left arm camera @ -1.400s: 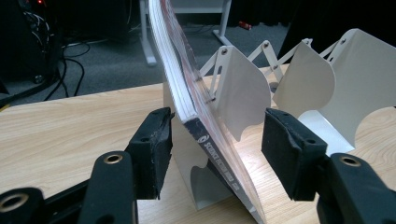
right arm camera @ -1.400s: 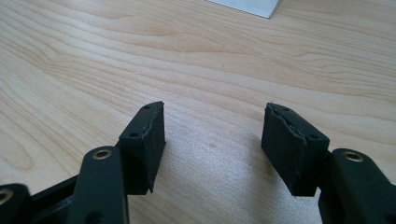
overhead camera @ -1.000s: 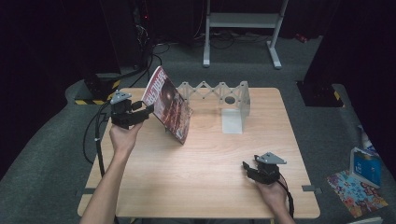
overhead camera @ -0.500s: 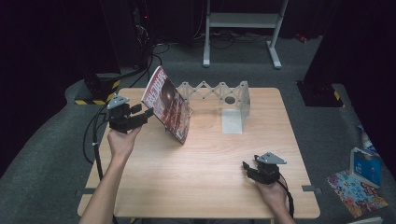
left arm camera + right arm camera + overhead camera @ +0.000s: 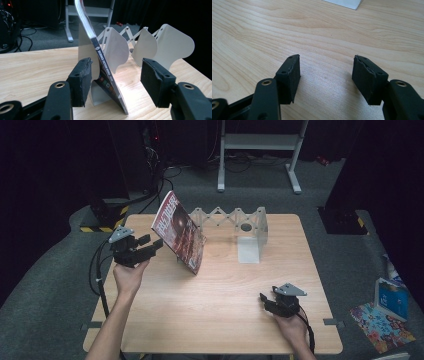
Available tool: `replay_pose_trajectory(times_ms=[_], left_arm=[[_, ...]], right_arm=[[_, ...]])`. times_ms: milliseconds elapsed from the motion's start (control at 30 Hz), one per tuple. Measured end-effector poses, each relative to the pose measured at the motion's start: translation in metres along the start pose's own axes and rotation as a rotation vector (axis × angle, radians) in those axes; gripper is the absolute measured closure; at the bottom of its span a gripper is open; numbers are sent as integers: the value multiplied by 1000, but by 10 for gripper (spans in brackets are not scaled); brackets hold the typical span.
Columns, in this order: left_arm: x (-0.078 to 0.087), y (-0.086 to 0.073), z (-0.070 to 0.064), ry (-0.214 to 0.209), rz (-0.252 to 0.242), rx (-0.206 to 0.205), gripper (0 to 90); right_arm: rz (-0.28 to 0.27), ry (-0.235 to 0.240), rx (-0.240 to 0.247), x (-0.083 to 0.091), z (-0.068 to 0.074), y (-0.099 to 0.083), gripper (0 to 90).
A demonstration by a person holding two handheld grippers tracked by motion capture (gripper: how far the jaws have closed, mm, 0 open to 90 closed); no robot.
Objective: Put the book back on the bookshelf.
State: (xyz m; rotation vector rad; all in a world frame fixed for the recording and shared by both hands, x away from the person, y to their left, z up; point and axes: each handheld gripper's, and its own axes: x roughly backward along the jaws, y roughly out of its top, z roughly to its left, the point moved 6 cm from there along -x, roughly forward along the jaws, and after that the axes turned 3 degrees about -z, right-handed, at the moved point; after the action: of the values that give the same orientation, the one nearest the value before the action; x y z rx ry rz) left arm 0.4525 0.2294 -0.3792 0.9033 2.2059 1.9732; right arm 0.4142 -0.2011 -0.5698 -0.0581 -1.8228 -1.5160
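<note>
A magazine [image 5: 179, 234] with a red cover stands tilted at the back left of the wooden table [image 5: 225, 290], leaning against a white folding rack [image 5: 235, 217]. My left gripper [image 5: 152, 247] hovers open just left of it. In the left gripper view the magazine's spine [image 5: 105, 72] rises a little beyond the gap between the jaws, untouched, with the rack's rounded dividers [image 5: 172, 42] behind it. My right gripper [image 5: 263, 299] rests low near the table's front right. It stands open over bare wood [image 5: 325, 65] with nothing between its pads.
The rack's right end carries a white block [image 5: 248, 247]. On the floor to the right lie a blue box [image 5: 392, 297] and a colourful sheet [image 5: 382, 327]. Behind the table stand a metal frame [image 5: 260, 142] and, at the left, cables [image 5: 160, 165].
My left gripper has drawn back slightly from the magazine, toward the person. The magazine keeps leaning on the rack. The right gripper has not moved.
</note>
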Motion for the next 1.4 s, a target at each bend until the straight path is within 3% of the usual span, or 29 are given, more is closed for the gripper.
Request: replay_pose_trajectory(times_ms=[567,1400], left_arm=[[9,-14,-3,-21,10,0,417],[17,-40,-11,-78,18,41,411]], right_arm=[[0,0,0,0,0,0,396],[0,-1,0,0,0,0,396]])
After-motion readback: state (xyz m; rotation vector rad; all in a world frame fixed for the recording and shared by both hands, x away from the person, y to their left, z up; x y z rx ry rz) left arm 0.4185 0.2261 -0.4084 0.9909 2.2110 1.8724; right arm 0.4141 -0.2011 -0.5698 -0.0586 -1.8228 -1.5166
